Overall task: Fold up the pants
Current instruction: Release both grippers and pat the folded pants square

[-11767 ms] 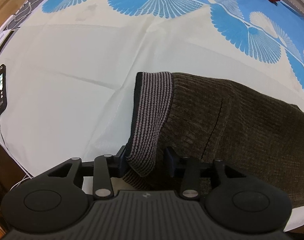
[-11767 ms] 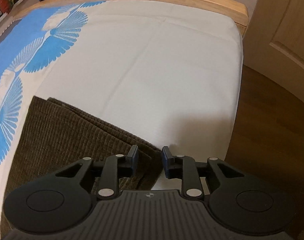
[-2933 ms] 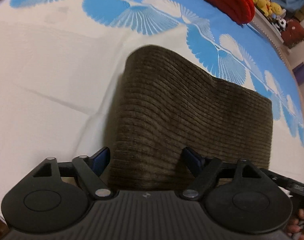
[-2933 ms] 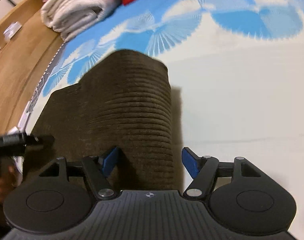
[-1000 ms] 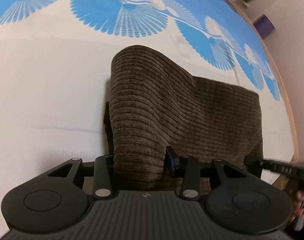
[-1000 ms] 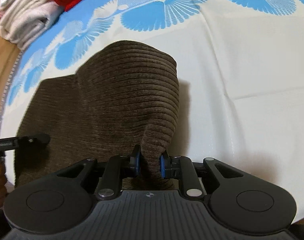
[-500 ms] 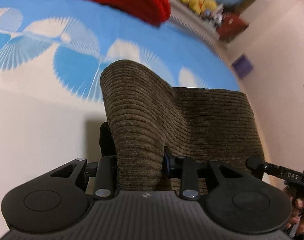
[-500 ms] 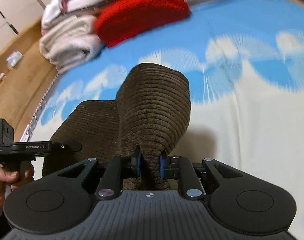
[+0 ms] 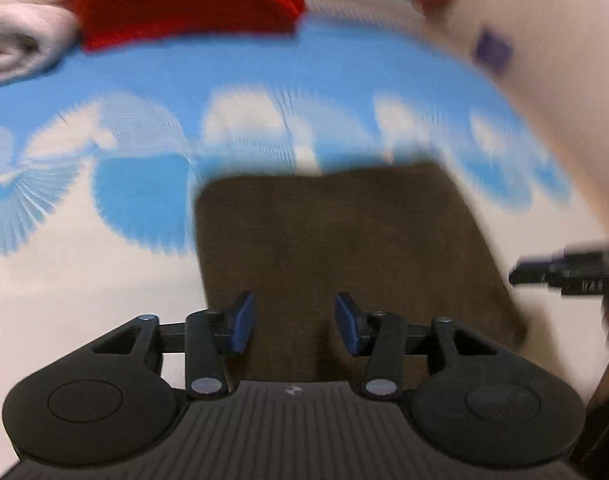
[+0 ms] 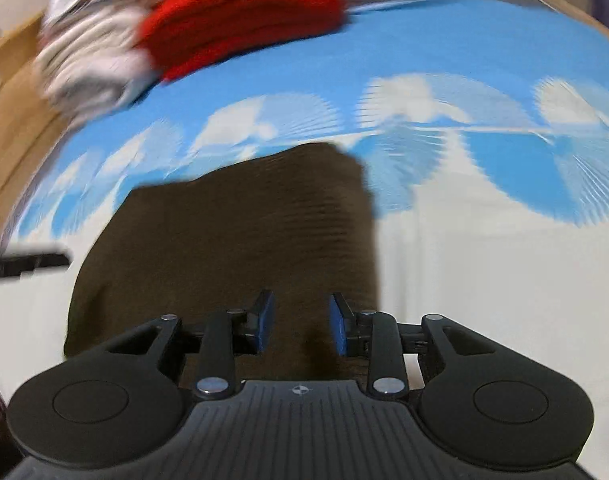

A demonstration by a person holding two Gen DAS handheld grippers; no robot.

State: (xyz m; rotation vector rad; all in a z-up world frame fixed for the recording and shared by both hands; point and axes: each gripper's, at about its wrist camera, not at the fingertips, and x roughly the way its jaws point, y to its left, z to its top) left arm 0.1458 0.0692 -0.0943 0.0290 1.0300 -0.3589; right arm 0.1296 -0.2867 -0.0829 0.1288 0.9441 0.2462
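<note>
The brown corduroy pants lie folded into a flat rectangle on the bed; they also show in the right wrist view. My left gripper is open and empty over the near left part of the pants. My right gripper is open and empty over the near right part. The tip of the right gripper shows at the right edge of the left wrist view. The tip of the left gripper shows at the left edge of the right wrist view. Both views are blurred by motion.
The bed sheet is white near me and blue with white fan shapes farther off. A red folded cloth and pale folded towels lie at the far side; they also show in the right wrist view.
Both grippers have opened and let go of the raised fold. The pants now lie flat. Both grippers have pulled back a little.
</note>
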